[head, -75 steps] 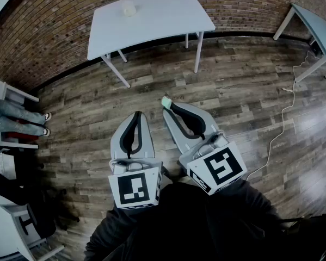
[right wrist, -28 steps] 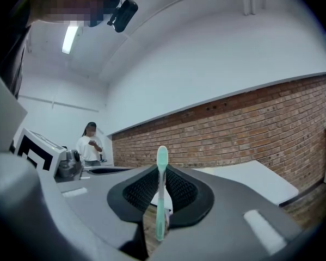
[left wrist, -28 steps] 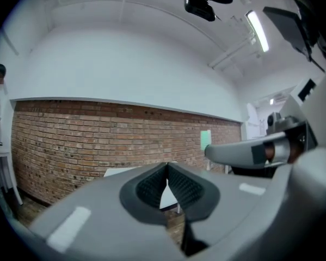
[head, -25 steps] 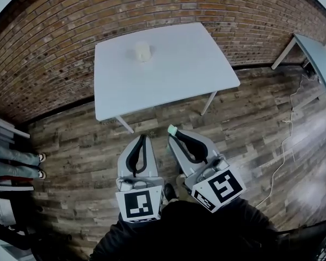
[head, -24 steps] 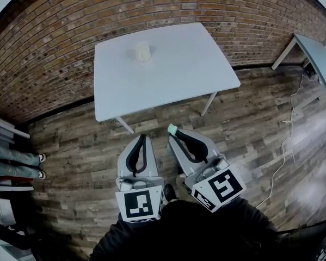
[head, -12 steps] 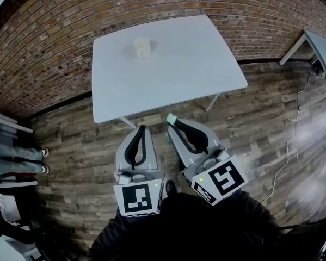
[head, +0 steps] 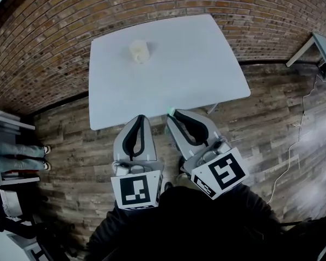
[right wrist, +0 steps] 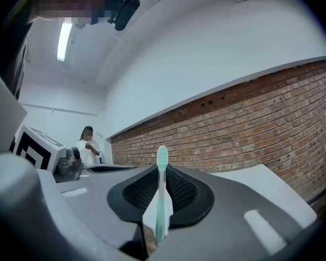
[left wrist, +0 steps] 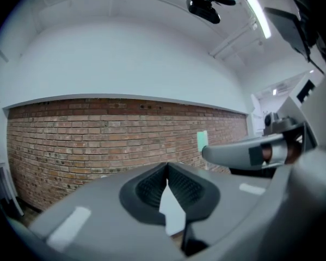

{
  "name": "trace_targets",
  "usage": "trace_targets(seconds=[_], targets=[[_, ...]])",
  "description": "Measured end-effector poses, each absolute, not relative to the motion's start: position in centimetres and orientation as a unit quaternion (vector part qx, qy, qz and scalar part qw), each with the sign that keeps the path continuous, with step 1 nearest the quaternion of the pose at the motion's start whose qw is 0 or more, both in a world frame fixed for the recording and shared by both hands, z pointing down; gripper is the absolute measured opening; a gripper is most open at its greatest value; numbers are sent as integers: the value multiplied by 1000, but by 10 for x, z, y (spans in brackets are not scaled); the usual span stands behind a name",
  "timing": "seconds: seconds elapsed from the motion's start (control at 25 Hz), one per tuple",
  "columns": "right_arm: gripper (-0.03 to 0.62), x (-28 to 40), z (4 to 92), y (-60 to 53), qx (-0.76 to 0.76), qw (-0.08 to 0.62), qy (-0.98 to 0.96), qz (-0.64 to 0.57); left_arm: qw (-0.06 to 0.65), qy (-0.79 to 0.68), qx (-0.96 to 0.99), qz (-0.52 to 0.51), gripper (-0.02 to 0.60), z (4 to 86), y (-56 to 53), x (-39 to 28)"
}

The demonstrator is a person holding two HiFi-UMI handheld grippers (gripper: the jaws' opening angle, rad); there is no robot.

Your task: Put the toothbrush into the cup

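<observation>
A pale cup [head: 138,51] stands far back on the white table [head: 206,64], left of its middle. My right gripper [head: 171,113] is shut on a mint-green toothbrush [right wrist: 161,192], which stands upright between the jaws with its head [head: 169,112] poking out past the tips. The left gripper [head: 141,118] hangs beside it, jaws shut with nothing between them [left wrist: 167,166]. Both sets of tips sit at the table's near edge, well short of the cup. Neither gripper view shows the cup.
A brick wall [head: 54,31] runs behind the table. Wood floor [head: 75,145] lies below me. A second table [head: 323,48] and a cable [head: 290,145] are at the right. Someone's legs [head: 18,154] show at the left edge, and a person [right wrist: 88,145] stands far off.
The table and cup have drawn closer in the head view. Both grippers have travelled forward together, and their tips now reach the table's near edge. The toothbrush stays gripped.
</observation>
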State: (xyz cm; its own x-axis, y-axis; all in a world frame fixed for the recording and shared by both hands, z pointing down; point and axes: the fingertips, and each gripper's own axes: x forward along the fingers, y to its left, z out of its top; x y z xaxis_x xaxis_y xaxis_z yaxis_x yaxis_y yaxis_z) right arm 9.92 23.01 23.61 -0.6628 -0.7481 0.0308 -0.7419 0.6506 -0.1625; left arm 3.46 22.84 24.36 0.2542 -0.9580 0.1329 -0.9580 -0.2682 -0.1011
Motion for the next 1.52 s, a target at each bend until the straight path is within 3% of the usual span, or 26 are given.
trace_targets(seconds=[0.56,1.52], targets=[[44,106,231,172,-375,38,922,-88,-5,-630,771,95,8,237,177,46],[44,36,259,44,-387,-11,916,-109,47,-623,776,86,8,269,41,-25]])
